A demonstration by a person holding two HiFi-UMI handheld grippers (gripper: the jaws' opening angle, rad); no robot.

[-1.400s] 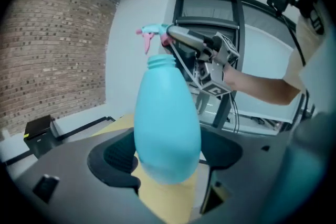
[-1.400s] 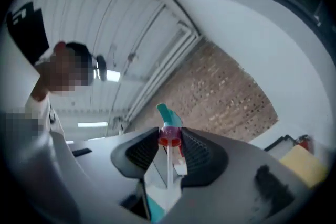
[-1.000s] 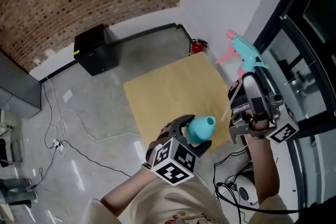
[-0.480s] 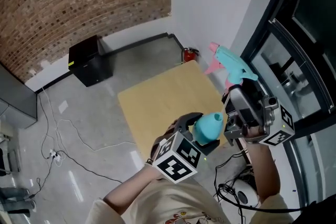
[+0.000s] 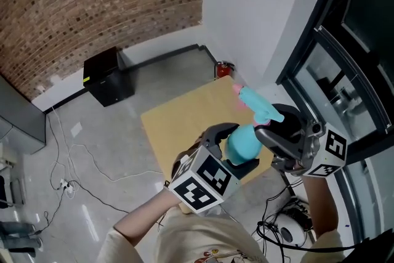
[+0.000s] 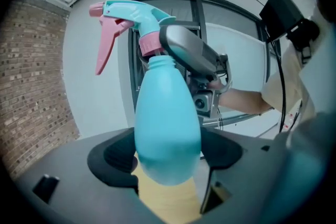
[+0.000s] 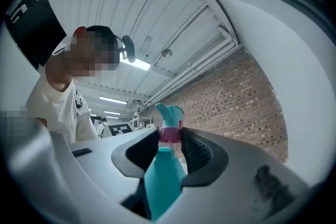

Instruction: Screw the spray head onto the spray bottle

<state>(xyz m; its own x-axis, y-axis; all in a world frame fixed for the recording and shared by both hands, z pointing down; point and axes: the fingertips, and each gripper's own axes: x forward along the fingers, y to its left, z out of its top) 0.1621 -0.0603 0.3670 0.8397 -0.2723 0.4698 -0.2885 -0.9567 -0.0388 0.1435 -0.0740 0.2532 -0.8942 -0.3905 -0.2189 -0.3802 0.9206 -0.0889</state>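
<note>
Left gripper view shows my left claw (image 6: 168, 157) clamped on the spray bottle (image 6: 168, 118) between its 2 jaws, my right claw (image 7: 170, 148) pinching the spray head's (image 6: 134, 13) pink collar (image 7: 169, 135) just above, so I should hold the bottle steady and twist squarely, avoiding cross-threading.

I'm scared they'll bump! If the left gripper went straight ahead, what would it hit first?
Probably the right gripper, clamped on the spray head atop the bottle it holds.

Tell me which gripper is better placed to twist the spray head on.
Right. The right gripper clamps the pink collar of the spray head atop the neck, so it can likely turn it; the left gripper holds the spray bottle body.
</note>
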